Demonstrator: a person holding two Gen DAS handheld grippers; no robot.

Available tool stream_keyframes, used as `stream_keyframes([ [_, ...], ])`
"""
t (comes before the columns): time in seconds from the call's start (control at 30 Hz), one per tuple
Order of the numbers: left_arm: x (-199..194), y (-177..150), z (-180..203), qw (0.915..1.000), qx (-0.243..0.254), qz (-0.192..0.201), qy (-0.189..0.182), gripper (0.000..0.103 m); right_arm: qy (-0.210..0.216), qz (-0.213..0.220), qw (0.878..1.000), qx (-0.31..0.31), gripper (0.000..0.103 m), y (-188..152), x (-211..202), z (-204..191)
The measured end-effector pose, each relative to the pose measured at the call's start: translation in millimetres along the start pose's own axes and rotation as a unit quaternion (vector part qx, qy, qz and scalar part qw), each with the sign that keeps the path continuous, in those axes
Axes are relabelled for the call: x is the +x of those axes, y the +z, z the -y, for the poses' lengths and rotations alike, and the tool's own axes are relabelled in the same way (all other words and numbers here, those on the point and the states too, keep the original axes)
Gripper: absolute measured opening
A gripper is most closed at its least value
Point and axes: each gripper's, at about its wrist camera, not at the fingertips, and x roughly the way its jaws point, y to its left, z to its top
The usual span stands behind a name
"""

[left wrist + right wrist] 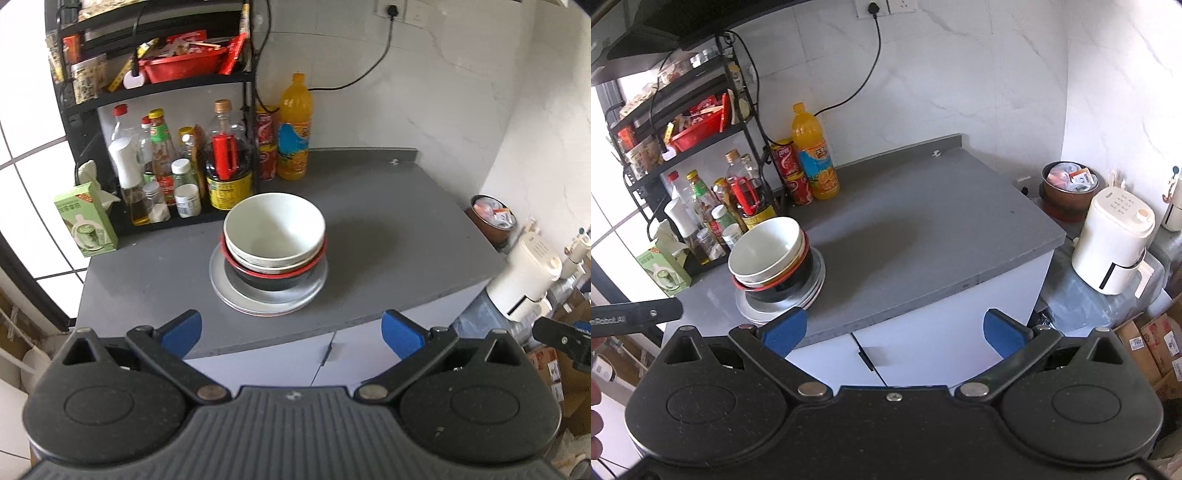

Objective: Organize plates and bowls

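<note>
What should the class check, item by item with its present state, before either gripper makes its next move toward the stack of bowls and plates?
1. Left gripper open and empty: ok.
2. Right gripper open and empty: ok.
3. White bowl on top, free of both grippers: ok.
4. Stack sits level: not ok; the white bowl leans in the black bowl.
5. Plates lie fully on the grey counter: ok.
6. Number of plates underneath: cannot tell.
</note>
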Motion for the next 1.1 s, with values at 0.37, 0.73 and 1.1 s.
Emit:
stream_keyframes([
  [0.37,-1,-11,4,0.9998,0.01,-0.01,-0.012,0.103,-0.014,0.002,1.0,-0.002,0.103,-6,-6,-5],
  [0.73,1,-10,5,0.9998,0.017,-0.01,-0.011,0.103,-0.012,0.007,1.0,0.006,0.103,-5,-8,-3],
  [1.1,5,1,0,0.9998,0.012,-0.007,-0.012,0.103,-0.014,0.013,1.0,0.002,0.103,-2,-8,-7],
])
